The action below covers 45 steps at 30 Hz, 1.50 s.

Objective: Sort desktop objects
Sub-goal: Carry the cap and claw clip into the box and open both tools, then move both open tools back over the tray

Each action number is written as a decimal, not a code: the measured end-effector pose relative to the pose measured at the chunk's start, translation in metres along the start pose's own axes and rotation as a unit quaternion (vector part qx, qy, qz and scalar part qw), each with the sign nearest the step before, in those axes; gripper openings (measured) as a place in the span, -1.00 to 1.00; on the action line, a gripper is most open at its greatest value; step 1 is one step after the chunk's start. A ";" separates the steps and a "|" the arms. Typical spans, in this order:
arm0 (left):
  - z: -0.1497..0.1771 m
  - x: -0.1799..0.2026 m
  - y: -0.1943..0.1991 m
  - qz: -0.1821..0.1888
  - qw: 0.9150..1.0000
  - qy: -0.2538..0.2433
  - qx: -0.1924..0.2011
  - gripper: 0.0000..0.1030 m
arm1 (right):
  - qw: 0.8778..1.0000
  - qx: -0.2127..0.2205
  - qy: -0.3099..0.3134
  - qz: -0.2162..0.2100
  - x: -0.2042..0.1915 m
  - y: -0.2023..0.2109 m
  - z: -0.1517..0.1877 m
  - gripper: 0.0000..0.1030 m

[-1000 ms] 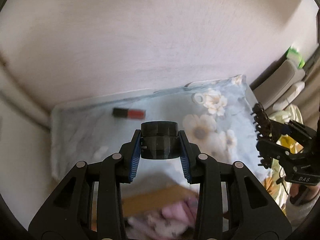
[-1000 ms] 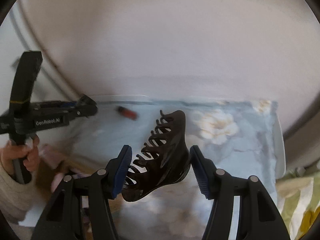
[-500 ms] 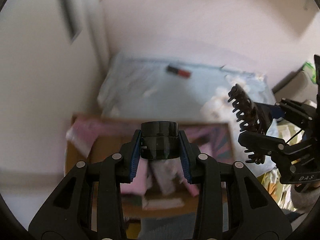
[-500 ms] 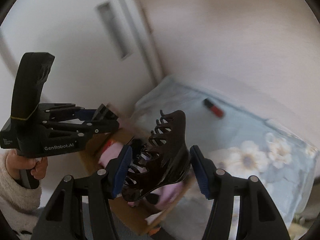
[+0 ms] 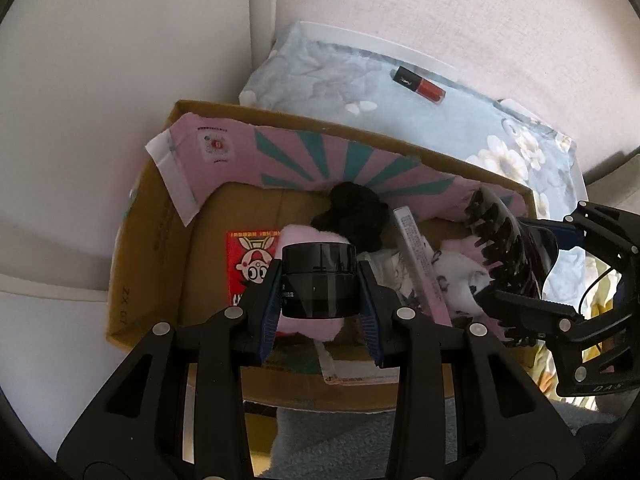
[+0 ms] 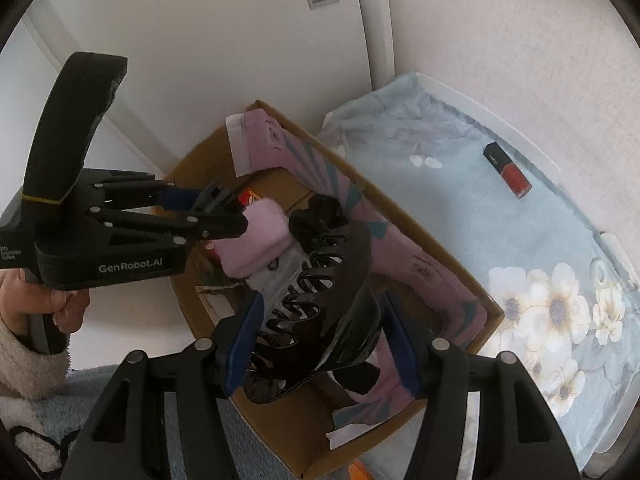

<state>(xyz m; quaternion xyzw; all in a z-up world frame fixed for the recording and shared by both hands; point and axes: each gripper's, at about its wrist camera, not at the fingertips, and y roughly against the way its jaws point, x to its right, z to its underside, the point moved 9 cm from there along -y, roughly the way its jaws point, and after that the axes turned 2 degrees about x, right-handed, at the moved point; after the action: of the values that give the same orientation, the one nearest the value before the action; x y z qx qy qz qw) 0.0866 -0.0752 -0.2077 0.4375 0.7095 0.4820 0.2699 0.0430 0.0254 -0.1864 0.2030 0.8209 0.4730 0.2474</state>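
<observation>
Two hand-held grippers hang over the cardboard box (image 5: pixel 152 240). The left hand-held gripper (image 5: pixel 320 292) squeezes a small black jar (image 5: pixel 318 280). The right hand-held gripper (image 6: pixel 320 340) pinches a black hair claw (image 6: pixel 324 304). Only the right view shows the person's hand (image 6: pixel 52 300). A red lip tube (image 5: pixel 418 85) lies on the flowery cloth (image 5: pixel 320 68).

Glossy dark jar (image 5: pixel 319 284), perhaps glass; shiny black plastic hair claw (image 6: pixel 320 312); matt brown cardboard box (image 5: pixel 152 240); soft floral cloth (image 6: pixel 500 240); fuzzy pink fabric (image 6: pixel 256 240)
</observation>
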 end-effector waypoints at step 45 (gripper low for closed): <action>-0.172 0.167 -0.032 -0.007 0.975 -0.219 0.046 0.99 | 0.961 0.119 -0.221 0.114 0.201 0.112 0.020 0.98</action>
<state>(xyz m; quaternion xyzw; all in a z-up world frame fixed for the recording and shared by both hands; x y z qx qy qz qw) -0.1422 -0.0101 -0.1640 0.5391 0.6577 0.3393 0.4021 -0.0937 0.2051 -0.1395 0.4229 0.7673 0.3401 0.3415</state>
